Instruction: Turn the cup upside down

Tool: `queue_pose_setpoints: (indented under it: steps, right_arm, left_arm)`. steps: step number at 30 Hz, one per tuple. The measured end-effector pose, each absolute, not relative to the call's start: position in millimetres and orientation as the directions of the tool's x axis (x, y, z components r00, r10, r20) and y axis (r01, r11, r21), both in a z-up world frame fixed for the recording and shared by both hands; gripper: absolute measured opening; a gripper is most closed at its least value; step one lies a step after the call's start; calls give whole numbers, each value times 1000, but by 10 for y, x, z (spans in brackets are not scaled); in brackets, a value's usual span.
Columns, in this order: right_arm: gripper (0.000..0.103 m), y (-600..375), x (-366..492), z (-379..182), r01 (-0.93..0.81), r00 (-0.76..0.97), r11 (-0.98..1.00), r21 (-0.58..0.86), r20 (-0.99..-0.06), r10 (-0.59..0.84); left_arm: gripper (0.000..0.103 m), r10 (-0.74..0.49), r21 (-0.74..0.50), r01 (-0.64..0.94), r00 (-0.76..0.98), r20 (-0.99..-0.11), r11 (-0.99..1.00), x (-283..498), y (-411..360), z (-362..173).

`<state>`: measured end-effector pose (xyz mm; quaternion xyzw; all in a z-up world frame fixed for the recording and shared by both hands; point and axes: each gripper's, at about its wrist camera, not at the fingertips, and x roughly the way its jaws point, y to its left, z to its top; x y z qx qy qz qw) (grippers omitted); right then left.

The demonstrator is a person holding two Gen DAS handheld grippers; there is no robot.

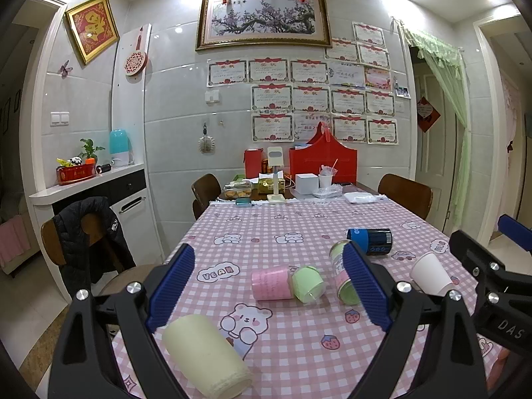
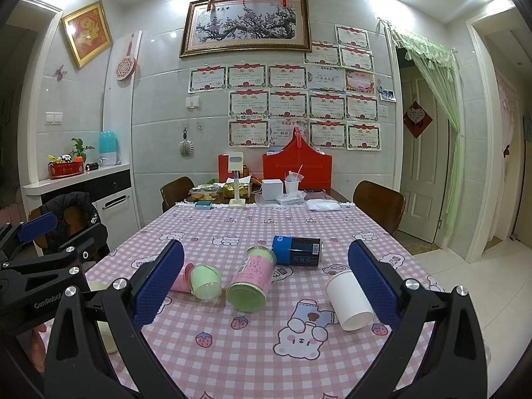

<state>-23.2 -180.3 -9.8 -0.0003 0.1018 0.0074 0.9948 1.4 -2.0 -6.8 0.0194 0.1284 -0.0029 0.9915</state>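
Note:
Several cups and cans lie on their sides on the pink checked tablecloth (image 1: pixel 299 349). A cream cup (image 1: pixel 206 355) lies closest, just inside my left gripper (image 1: pixel 269 286), which is open and empty above the cloth. A white paper cup (image 2: pixel 349 299) lies by the right finger of my right gripper (image 2: pixel 266 286), also open and empty; it shows in the left wrist view too (image 1: pixel 429 274). Between them lie a pink cup (image 1: pixel 271 282), a green cup (image 1: pixel 309 284), a pink-labelled green can (image 2: pixel 251 279) and a blue-black can (image 2: pixel 297 249).
Boxes, a red bag (image 2: pixel 297 169), a lamp and food containers crowd the table's far end. Wooden chairs (image 2: pixel 379 206) stand at both sides, one with a black jacket (image 1: pixel 89 232). A counter (image 1: pixel 86 186) stands at the left, a doorway at the right.

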Motion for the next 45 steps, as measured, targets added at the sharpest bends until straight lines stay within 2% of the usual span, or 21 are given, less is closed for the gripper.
queue_pose_setpoints:
  steps: [29, 45]
  right_arm:
    - [95, -1810, -227, -100, -16, 979, 1000, 3, -202, 16]
    - [95, -1831, -22, -215, -17, 972, 1000, 19, -233, 21]
  left_arm:
    - [89, -1, 40, 12, 968, -251, 999, -46, -49, 15]
    - [89, 10, 56, 7, 954, -300, 998, 214, -45, -60]
